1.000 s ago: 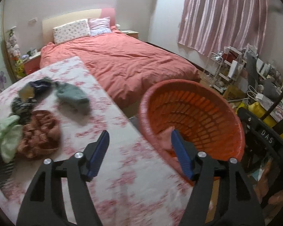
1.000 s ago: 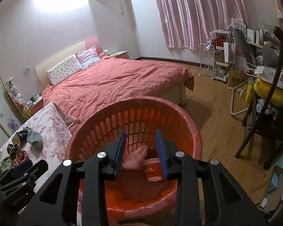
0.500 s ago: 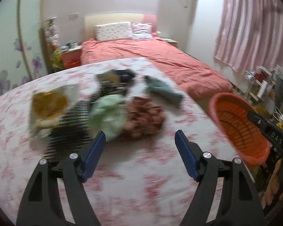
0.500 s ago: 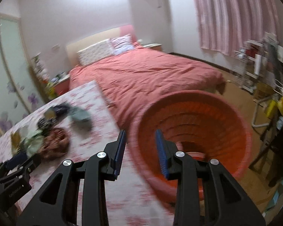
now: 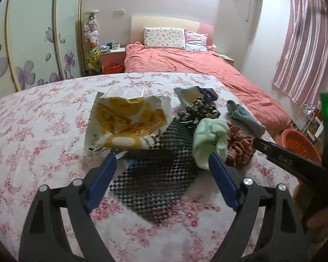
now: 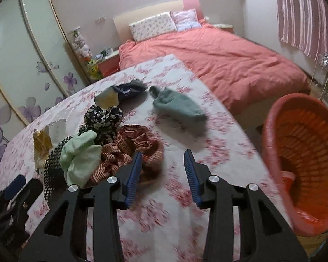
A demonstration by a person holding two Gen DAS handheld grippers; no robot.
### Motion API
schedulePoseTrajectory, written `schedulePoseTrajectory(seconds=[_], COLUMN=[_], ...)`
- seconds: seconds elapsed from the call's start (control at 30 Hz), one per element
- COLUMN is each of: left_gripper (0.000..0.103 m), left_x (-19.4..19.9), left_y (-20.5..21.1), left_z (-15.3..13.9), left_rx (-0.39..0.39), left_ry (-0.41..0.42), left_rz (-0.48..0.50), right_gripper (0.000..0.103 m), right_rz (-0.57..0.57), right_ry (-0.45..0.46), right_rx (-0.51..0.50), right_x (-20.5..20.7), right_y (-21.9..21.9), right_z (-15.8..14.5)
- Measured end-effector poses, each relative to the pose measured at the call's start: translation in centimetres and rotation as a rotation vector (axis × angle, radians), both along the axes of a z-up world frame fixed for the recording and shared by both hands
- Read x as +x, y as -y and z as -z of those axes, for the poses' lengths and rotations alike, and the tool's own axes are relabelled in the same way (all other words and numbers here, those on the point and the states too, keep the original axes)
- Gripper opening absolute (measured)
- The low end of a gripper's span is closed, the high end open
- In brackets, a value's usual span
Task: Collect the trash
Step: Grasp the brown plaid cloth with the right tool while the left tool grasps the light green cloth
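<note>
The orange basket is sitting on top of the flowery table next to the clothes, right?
Not quite. The orange basket is off the flowery table, beside its edge and lower down, as the right wrist view shows. The clothes are on the table.

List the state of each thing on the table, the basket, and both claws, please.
Left claw: open, empty.
Right claw: open, empty.
Snack bag: torn open, lying flat.
Green cloth: crumpled.
Checkered cloth: spread flat.
Teal sock: lying apart.
Basket: tilted, trash inside.
</note>
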State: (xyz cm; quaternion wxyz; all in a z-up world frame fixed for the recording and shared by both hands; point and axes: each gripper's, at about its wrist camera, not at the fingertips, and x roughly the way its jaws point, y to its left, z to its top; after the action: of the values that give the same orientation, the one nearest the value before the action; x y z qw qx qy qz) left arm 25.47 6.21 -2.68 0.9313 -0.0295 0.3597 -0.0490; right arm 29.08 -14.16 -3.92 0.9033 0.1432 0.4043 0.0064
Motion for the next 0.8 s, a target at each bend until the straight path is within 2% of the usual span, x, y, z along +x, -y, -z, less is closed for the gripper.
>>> schedulePoseTrajectory(seconds=[0.2, 0.27, 0.33, 0.63, 0.8], left_gripper=[0.084, 0.084, 0.084, 0.079, 0.076], left_x=[0.3, 0.4, 0.4, 1.0, 1.8], left_y=[-0.5, -0.6, -0.3, 3.0, 6.4], left_z=[0.6, 0.6, 0.7, 0.3, 0.7], left_rx=[-0.044, -0.059, -0.062, -0.033, 0.011], left_ry=[-0.011, -0.008, -0.008, -0.003, -0.004], left_rz=[0.006, 0.010, 0.017, 0.070, 0.120], right_gripper=[0.039, 0.016, 0.011, 0.008, 0.008], right_rz=[-0.039, -0.071, -0.080, 0.076, 0.154], right_ry=[-0.034, -0.024, -0.012, 0.081, 0.111], right_rx=[0.005, -0.026, -0.042, -0.078, -0.070], right_x=[0.3, -0.1, -0.5, -4.0, -5.2], right_y=[-2.4, -3.0, -3.1, 1.6, 4.6], right_z=[1.2, 1.4, 1.3, -1.2, -2.1])
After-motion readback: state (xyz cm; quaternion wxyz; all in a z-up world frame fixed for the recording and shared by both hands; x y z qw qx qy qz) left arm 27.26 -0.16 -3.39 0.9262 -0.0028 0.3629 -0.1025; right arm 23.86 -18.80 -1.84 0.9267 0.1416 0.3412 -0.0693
